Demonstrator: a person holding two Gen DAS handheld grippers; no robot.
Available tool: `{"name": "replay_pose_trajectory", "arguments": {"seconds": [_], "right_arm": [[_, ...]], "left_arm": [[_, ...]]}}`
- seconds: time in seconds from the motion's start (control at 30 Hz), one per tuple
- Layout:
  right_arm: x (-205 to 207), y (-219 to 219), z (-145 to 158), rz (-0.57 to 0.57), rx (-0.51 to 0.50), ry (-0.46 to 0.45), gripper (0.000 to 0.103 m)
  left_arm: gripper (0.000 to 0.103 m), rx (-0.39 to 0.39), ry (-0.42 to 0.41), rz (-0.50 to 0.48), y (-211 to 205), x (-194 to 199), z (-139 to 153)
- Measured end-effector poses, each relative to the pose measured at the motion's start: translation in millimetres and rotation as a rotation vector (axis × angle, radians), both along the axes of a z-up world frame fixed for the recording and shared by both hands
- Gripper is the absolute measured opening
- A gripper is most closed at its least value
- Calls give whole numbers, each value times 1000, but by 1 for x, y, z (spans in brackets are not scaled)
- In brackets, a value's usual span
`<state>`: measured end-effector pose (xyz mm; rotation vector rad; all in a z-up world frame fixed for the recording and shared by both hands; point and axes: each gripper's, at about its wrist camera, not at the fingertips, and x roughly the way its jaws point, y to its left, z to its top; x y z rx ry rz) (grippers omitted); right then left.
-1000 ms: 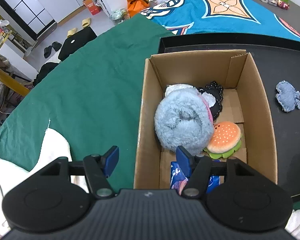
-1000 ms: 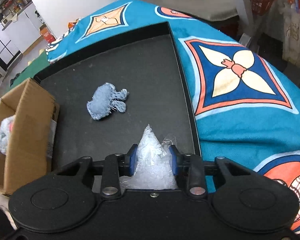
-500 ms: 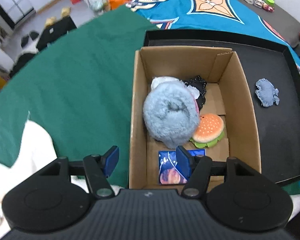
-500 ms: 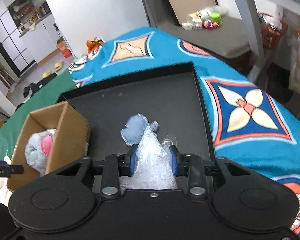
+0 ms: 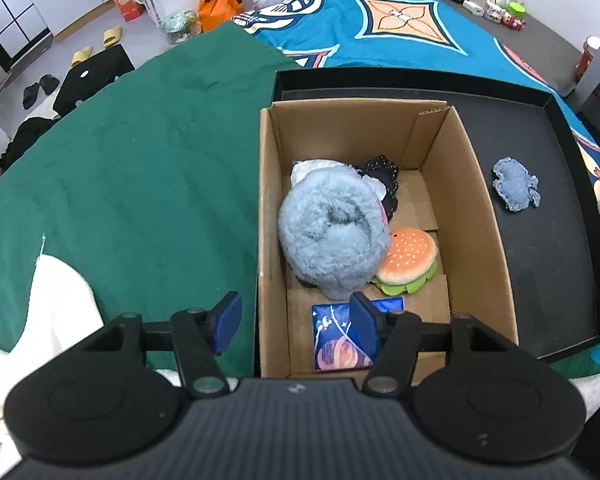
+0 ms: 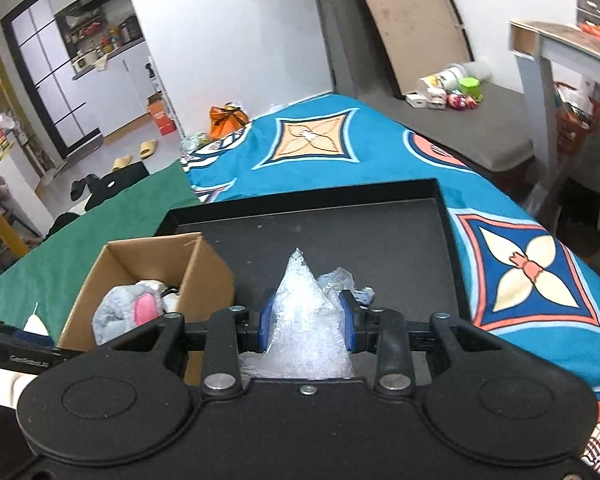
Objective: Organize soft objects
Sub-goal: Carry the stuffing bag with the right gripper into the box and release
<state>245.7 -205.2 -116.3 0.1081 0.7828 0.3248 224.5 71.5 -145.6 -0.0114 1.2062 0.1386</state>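
Mid-carry, the right gripper [image 6: 306, 328] pinches a clear bubble-wrap wad [image 6: 308, 320] above the black tray [image 6: 440, 216], the cardboard box [image 6: 208, 276] at its ten o'clock needing a leftward swing, while the empty left gripper [image 5: 296, 320] narrows.

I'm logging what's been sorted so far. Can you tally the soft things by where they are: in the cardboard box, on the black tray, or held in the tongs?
In the cardboard box: 5 (blue fluffy plush, burger plush, black beaded item, white item, space-print packet)
On the black tray: 1 (blue-grey cloth piece)
In the right tongs: 1 (clear crinkled bag)
Total: 7
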Motion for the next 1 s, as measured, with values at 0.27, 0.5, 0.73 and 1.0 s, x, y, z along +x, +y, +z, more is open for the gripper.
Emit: {"name": "replay_pose_trajectory", "arguments": {"seconds": [0.27,0.5,0.73,1.0], "right_arm": [[-7,32,16,53,-9,-27,33],[-15,63,27,124,-27,-47,33],[-15,93,31,155,-18,-49,33],[-7,121,32,185,-35,-66,33]], "left_arm": [[53,-35,-8,32,11,0,-4],[39,-80,21,36,20,2,-13],[16,-102,60,60,29,5,-24],[8,-106,52,83,36,4,-27]]}}
